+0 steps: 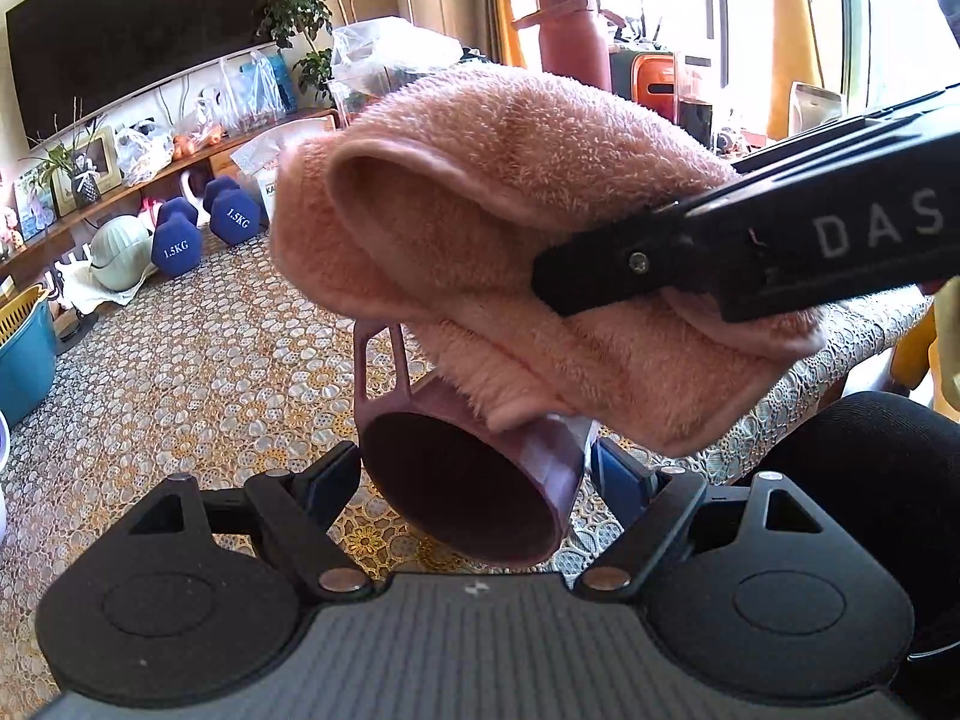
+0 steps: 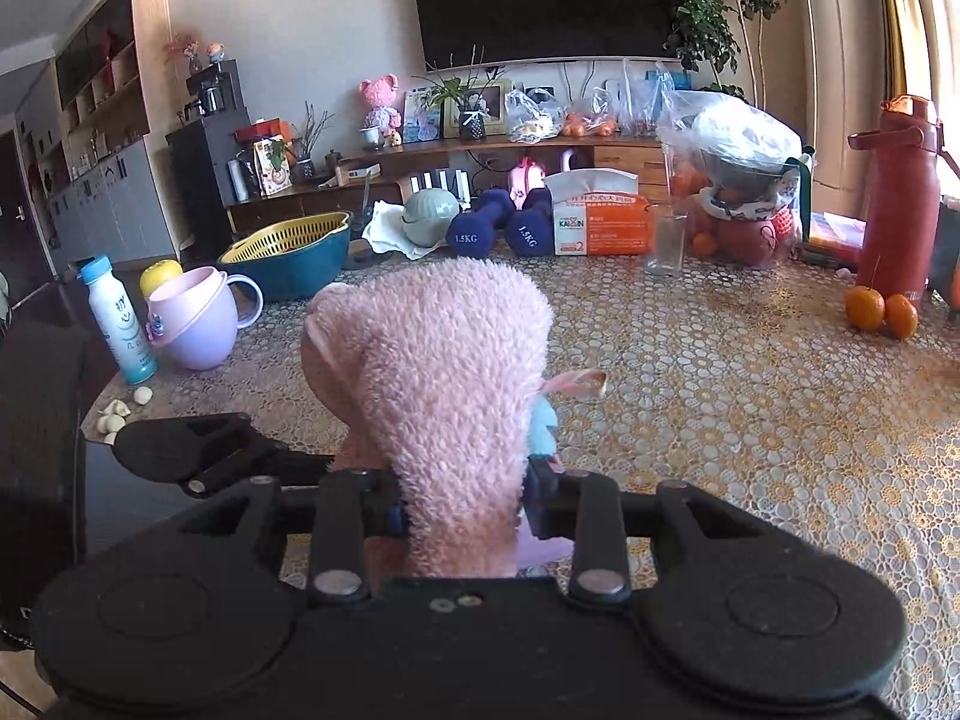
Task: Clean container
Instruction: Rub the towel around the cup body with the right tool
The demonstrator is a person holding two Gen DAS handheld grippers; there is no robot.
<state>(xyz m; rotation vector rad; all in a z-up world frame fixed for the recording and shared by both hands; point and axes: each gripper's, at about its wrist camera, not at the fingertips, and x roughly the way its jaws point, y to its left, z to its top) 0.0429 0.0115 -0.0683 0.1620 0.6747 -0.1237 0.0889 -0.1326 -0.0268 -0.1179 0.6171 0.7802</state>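
A smooth, mauve plastic cup, cylindrical with a loop handle, is clamped on its side between the left gripper's widely spread fingers. A fluffy pink towel, pinched in the right gripper, is draped over it.

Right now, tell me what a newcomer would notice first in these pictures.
The fluffy pink towel fills the middle of both views, pinched in the right gripper. Just below it in the left wrist view, a dark purple mug lies tilted between the left gripper's fingers, its base toward the camera. Behind, a big black television hangs above a cluttered shelf.
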